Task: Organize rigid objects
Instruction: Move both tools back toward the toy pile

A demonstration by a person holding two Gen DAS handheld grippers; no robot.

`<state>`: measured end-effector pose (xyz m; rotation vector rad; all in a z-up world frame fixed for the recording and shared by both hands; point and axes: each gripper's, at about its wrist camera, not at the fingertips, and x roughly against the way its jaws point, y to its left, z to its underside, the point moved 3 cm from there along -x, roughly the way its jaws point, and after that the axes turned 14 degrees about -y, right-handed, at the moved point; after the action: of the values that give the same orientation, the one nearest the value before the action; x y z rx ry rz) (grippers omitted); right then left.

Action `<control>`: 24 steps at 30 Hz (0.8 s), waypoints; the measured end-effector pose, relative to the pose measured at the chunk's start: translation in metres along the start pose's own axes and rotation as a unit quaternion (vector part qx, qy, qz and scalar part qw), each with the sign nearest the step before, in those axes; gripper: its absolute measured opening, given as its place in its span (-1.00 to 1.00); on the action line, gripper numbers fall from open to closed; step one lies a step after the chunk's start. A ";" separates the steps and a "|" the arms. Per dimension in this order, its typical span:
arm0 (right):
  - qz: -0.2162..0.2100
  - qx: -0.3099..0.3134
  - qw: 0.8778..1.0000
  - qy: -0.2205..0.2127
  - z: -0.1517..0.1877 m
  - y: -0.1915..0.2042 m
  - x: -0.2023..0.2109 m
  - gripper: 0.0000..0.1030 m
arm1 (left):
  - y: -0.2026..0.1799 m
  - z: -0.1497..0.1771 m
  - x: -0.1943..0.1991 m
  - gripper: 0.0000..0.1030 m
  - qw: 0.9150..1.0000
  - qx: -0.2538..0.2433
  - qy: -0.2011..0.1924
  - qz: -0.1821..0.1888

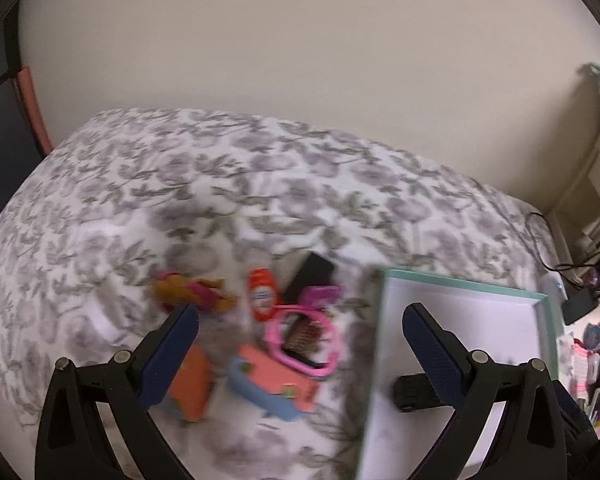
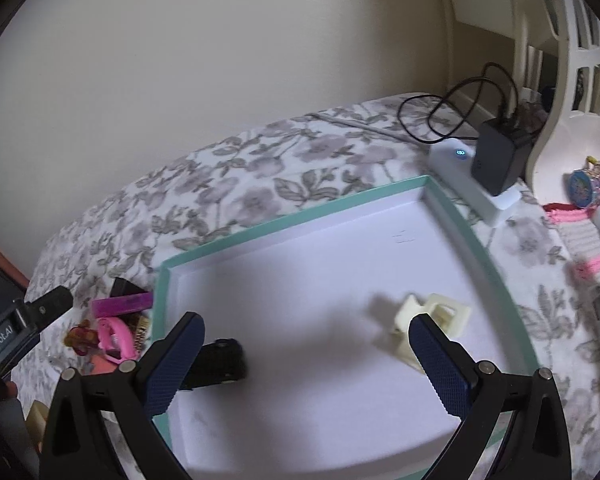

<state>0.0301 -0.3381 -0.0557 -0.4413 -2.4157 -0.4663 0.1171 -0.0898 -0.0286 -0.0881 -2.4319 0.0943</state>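
A shallow white box with a teal rim (image 2: pixel 292 216) lies on the floral bedspread; it also shows in the left wrist view (image 1: pixel 460 286). In it lie a black block (image 2: pixel 220 364) and a cream plastic piece (image 2: pixel 432 320). Left of the box is a pile: a pink watch (image 1: pixel 300 340), an orange-red tube (image 1: pixel 262 294), a purple bar (image 1: pixel 320 294), a black box (image 1: pixel 312 272), a salmon and blue piece (image 1: pixel 272 384), an orange piece (image 1: pixel 190 384) and a yellow-pink toy (image 1: pixel 192 292). My left gripper (image 1: pixel 300 344) is open above the pile. My right gripper (image 2: pixel 306 360) is open and empty above the box.
A white power bank with a black charger (image 2: pixel 496 160) and cable sits beyond the box's far right corner. Small items, a colourful cup (image 2: pixel 588 184) and pink-white cloth (image 2: pixel 588 240), lie at the right. A white chair (image 2: pixel 572 80) stands at the bed's right; a wall is behind.
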 end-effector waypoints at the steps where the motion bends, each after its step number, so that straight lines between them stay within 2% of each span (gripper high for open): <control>1: -0.004 0.000 1.000 0.003 0.001 0.002 0.000 1.00 | 0.010 -0.002 0.000 0.97 1.000 0.013 0.001 -0.006; 4: -0.016 0.000 1.000 0.011 0.007 0.012 -0.002 1.00 | 0.038 -0.007 0.004 0.97 0.999 0.028 -0.005 -0.035; 5: -0.020 0.003 1.000 0.001 0.008 0.016 -0.001 1.00 | 0.041 -0.006 0.005 0.97 0.999 0.026 -0.008 -0.044; 7: -0.031 0.021 0.999 -0.019 0.009 0.027 0.003 1.00 | 0.056 -0.008 0.010 0.97 0.997 0.020 -0.011 -0.068; 10: -0.040 0.053 0.998 -0.014 0.013 0.048 0.005 1.00 | 0.079 -0.010 0.014 0.97 0.994 0.021 -0.013 -0.103; 16: -0.090 0.090 0.991 0.024 0.033 0.093 0.004 1.00 | 0.124 -0.010 0.023 0.97 0.991 0.072 -0.012 -0.111; 24: -0.139 0.114 0.982 0.056 0.061 0.147 0.003 1.00 | 0.170 -0.002 0.027 0.97 0.985 0.084 0.000 -0.153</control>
<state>0.0577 -0.1815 -0.0660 0.0236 -2.3939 -0.3155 0.1042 0.0817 -0.0250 0.3588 -2.3958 0.1594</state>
